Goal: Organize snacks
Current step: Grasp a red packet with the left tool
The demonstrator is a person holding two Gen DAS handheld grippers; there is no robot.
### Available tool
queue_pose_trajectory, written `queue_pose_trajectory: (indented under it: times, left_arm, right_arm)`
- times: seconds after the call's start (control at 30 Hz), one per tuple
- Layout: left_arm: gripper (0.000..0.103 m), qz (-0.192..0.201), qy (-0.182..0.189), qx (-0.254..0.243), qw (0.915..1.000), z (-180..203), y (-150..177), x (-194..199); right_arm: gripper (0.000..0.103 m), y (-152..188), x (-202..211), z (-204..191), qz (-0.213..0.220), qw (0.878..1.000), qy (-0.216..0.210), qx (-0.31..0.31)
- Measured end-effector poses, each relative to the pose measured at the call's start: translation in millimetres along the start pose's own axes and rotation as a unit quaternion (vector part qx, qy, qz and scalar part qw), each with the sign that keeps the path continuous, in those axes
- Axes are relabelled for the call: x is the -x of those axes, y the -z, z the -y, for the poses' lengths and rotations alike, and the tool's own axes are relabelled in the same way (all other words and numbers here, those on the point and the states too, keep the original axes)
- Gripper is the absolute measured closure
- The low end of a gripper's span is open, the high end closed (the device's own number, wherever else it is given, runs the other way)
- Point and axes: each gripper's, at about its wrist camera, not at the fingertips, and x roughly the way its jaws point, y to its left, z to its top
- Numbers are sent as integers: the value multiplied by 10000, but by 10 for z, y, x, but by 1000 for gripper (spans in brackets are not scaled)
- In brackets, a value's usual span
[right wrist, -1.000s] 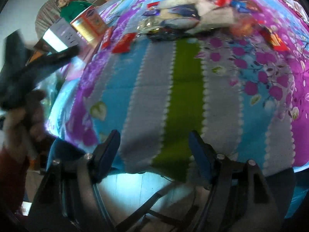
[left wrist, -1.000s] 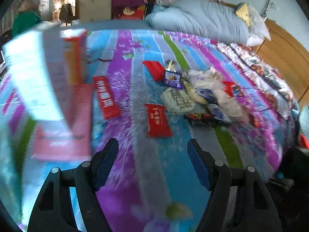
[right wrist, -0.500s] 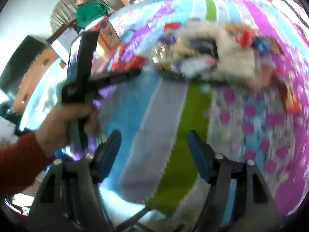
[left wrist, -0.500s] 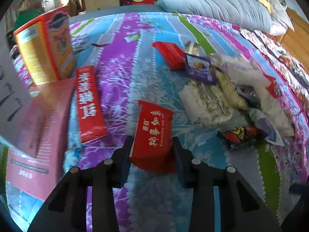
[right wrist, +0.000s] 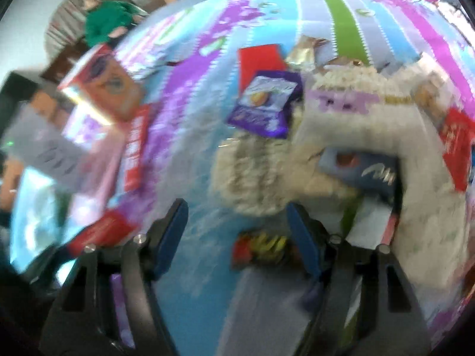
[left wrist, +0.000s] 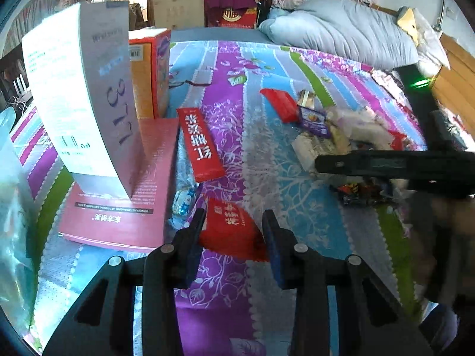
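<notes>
Closing since earlier, left fingers (left wrist: 190, 237) flank red packet (left wrist: 230, 231) (edges touching).

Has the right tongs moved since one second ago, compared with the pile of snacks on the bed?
Yes. The right tongs moved from the bed's edge toward the snack pile, which now lies just ahead of them.

A bed (left wrist: 267, 184) with a bedspread striped in purple, blue, grey and green carries everything. At its left lie a flat pink box (left wrist: 124, 213), an orange carton (left wrist: 150, 71) standing behind it, and a long red packet (left wrist: 199, 145) just beside them. A loose heap of snack packets (left wrist: 332, 136) lies to the right, with a grey duvet (left wrist: 341, 32) bundled at the far end.
</notes>
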Motion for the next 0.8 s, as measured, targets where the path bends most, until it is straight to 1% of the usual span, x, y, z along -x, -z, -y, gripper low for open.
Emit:
queue_pose_trajectory:
  times: [0.13,0.17,0.23,0.27,0.3,0.33,0.37,0.4,0.47,0.5,0.53,0.57,0.63,0.67,0.7,0.73,0.77,0.8]
  left_arm:
    - [67,101,96,48,9999,11,-43,24]
    - [67,120,94,56,9999,17,-44,30]
    - [67,155,107,65,9998,22,-47,41]
    - [67,189,102,79,9997,13,-45,63]
    - [67,237,92,101,9996,-2,-41,86]
    - [67,270,76,116,9995,-20,-39,103]
    - [67,285,71,129,9995,-36,-37,111]
    - [67,287,88,142,9994,-62,-31,115]
    - [67,261,99,169,9995,-88,-12,105]
    - [67,212,113,182,9995,-91,2,82]
    - [67,148,141,197,9996,-85,8,57]
    - [67,120,163,204,9996,-73,10,48]
    - [67,200,185,151,9995,-28,3,80]
    - [67,230,186,134,9995,-14,-3,98]
    - [67,252,191,139,9994,-8,-8,118]
    - [67,250,201,162,9994,-13,-12,125]
    - [67,242,212,181,9993,-16,-16,128]
    - [67,239,200,181,9994,-18,-20,127]
  right_arm:
    - [28,-137,-101,-49,7,9997,253,71]
    - [28,-149,-77,-67,18,9997,232,53]
    - [28,-171,35,-168,193,9997,-94,121]
    - [28,-143,80,-271,182,9988,-260,386]
    - [28,-102,69,-360,46,9971,-425,630]
    - [29,-33,36,-420,-150,9940,-693,833]
    - [31,39,29,-440,-266,9911,-908,933]
    - [31,91,59,-438,-235,9904,-918,1008]
    - [30,113,153,-405,45,9917,-685,1086]
    - [30,83,188,-363,160,9924,-708,990]
    - [30,20,211,-316,261,9929,-791,855]
    - [30,-70,247,-285,469,9929,-723,826]
    - [30,-272,322,-267,943,9900,-452,948]
    - [30,-374,358,-245,1063,9894,-431,895]
    - [30,-484,358,-187,1147,9892,-410,813]
    - [31,-673,305,-89,1168,9910,-168,630]
    - [30,-780,227,-42,1098,9930,7,442]
    - [29,-905,118,30,968,9950,96,238]
